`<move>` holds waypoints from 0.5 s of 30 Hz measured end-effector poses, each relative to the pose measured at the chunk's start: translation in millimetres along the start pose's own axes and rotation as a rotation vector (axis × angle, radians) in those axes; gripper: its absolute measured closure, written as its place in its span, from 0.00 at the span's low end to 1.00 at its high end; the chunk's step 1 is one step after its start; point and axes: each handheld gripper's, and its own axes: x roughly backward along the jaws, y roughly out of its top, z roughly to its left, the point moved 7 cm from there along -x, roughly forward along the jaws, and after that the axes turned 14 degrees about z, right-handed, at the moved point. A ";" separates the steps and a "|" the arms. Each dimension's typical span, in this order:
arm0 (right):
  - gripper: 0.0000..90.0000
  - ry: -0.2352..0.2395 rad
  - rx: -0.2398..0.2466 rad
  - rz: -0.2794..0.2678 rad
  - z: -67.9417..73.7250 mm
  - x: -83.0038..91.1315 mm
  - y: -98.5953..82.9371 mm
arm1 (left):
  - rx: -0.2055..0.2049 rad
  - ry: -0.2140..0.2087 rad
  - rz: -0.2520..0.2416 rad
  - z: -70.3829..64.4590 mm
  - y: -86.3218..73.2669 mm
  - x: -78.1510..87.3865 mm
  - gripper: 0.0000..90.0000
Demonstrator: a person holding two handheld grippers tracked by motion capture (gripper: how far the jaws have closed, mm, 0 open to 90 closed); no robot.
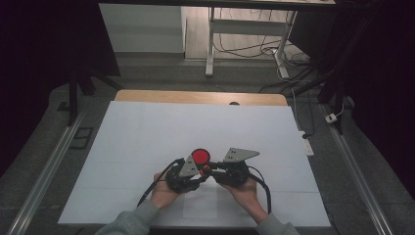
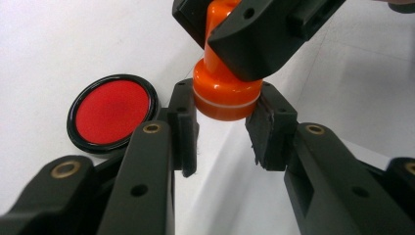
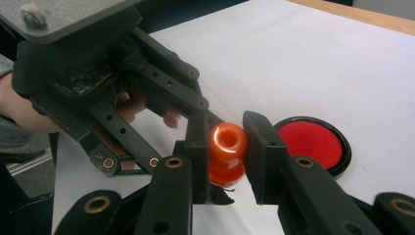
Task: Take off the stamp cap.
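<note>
Two grippers meet over the near middle of a white sheet (image 1: 147, 147) that covers the table. The person's hands come in from the bottom of the high view, and each holds one tool.

The right gripper (image 3: 225, 147) is clamped on an orange stamp (image 3: 226, 152). In the right gripper view its jaws press on the stamp's narrow handle from both sides, and the knob end of the handle faces the camera. In the left gripper view the same tool comes down from the top edge and grips the handle, so the stamp (image 2: 226, 90) hangs with its wide base down. A white band runs round that base.

The left gripper (image 2: 222, 129) has its jaws apart, one on each side of the stamp's base. The pads (image 2: 188, 129) sit level with the lower rim of the base and stand just beside it. I cannot tell whether either pad touches the stamp.

A round ink pad (image 1: 200, 156) lies on the sheet just beyond the two tools. It has a red face inside a black rim. In the left gripper view the ink pad (image 2: 112, 111) lies to the left of the jaws, partly behind the left one. In the right gripper view the ink pad (image 3: 313, 142) lies past the right jaw. The stamp is held above the sheet, near the ink pad but apart from it.

In the high view the stamp (image 1: 205, 169) shows as a small orange spot between the two grippers.
</note>
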 end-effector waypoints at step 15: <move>0.80 0.000 0.000 -0.010 1.1 0.5 0.4 | -0.004 -0.009 0.011 0.3 -0.1 1.2 0.73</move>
